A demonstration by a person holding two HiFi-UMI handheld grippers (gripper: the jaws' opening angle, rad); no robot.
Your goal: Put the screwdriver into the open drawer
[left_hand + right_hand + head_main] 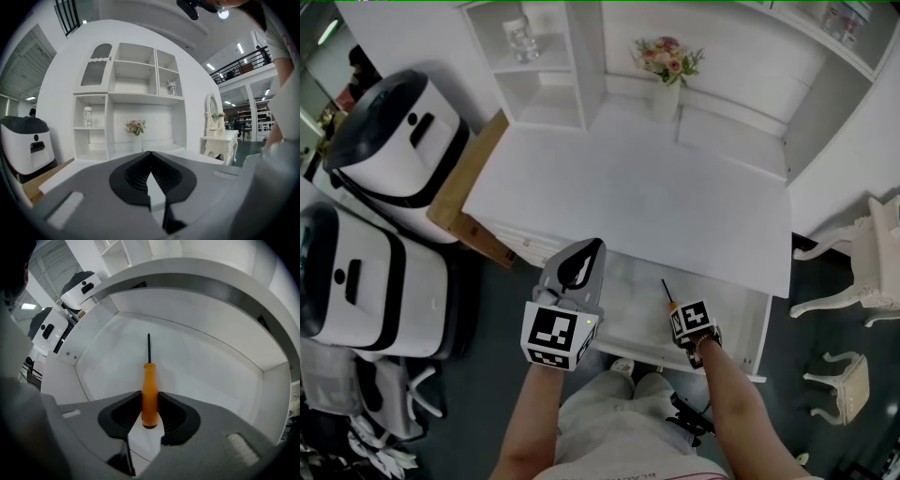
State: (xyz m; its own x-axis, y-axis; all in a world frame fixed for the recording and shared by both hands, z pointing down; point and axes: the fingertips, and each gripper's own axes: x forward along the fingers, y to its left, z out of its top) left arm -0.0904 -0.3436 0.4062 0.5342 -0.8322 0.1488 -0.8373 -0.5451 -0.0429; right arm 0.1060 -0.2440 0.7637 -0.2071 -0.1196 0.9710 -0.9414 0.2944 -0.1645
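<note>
Hanging tip-down over the open drawer (206, 371), the screwdriver (150, 378) is pinched by its orange handle in the right gripper (150, 398). The jaws are clamped on both sides of it, black shaft aimed at the white drawer floor. Can't tell if the tip actually touches the bottom. Left gripper (150, 154) is closed up with nothing in it, tips together, held about level and facing across the white counter (656, 197) toward the flower vase (667, 89) at the back.

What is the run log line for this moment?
step: placing | right gripper: shut on screwdriver handle, tip pointing down over open drawer | left gripper: shut, empty | release: not yet done
</note>
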